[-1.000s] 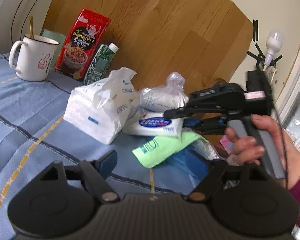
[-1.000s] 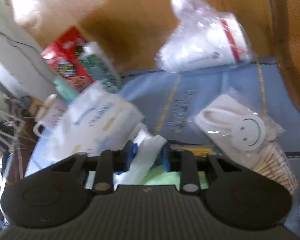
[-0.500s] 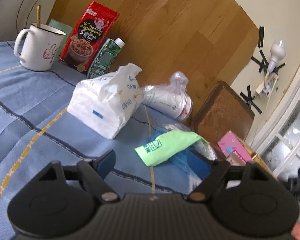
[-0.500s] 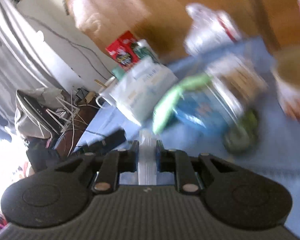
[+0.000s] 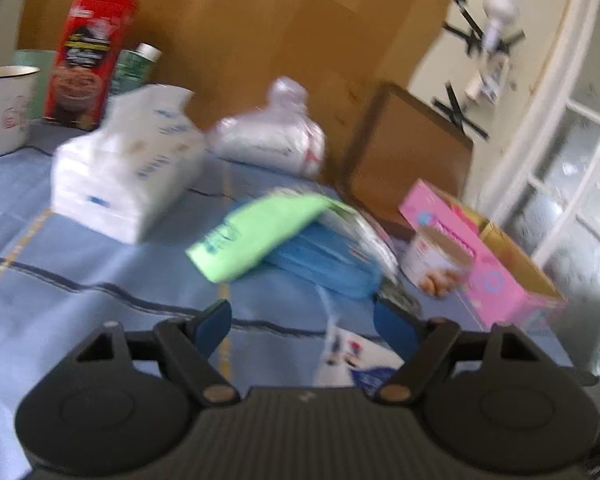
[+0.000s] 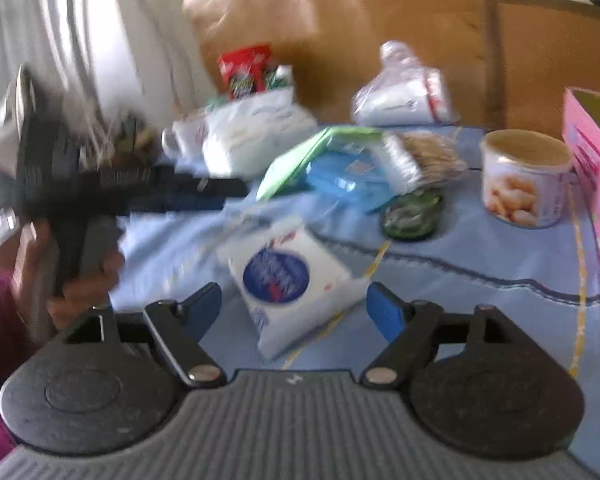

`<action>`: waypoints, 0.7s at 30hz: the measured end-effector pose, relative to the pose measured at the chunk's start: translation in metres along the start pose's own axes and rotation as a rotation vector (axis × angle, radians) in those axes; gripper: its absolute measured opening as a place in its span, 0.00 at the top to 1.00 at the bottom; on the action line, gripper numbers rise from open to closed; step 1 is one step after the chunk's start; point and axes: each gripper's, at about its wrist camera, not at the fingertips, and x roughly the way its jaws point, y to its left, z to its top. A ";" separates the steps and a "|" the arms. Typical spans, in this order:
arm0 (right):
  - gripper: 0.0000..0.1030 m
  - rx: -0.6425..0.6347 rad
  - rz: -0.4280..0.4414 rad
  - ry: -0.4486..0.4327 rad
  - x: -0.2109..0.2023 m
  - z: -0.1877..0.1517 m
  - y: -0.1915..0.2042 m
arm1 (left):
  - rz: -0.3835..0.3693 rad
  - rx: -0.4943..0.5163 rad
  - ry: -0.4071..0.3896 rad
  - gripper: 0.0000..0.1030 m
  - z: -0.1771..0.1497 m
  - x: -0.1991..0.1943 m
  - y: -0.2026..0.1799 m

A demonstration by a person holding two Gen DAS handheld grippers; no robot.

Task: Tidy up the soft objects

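Half a second ago the right gripper [image 6: 294, 306] was pinched on the white wipes pack [image 6: 290, 282]; now its jaws are opening, and the pack lies between the blue pads without being pressed. That pack rests on the blue tablecloth [image 6: 480, 292], in front of the green pouch [image 6: 300, 158] and near the tin can [image 6: 526, 178]. Beside it, the left gripper [image 5: 302, 322] stands wide with nothing held, the green pouch just beyond its fingertips.

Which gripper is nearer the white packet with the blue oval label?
Right. The right gripper is opening with the white packet lying between its fingers, unpressed. The left gripper hovers off to its side, open, the packet near its right finger.
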 end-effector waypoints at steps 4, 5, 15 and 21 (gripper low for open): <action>0.21 -0.095 -0.046 0.034 0.009 -0.013 0.008 | 0.007 0.058 0.058 0.22 -0.003 0.009 -0.016; 0.21 -0.132 -0.065 0.031 0.011 -0.014 0.012 | 0.011 0.063 0.085 0.27 -0.005 0.013 -0.018; 0.95 -0.148 -0.106 -0.052 0.009 -0.017 0.003 | -0.189 0.109 0.173 0.68 0.008 0.024 -0.070; 0.93 -0.171 -0.219 -0.186 -0.022 -0.007 -0.006 | -0.192 0.322 0.136 0.68 0.026 0.046 -0.143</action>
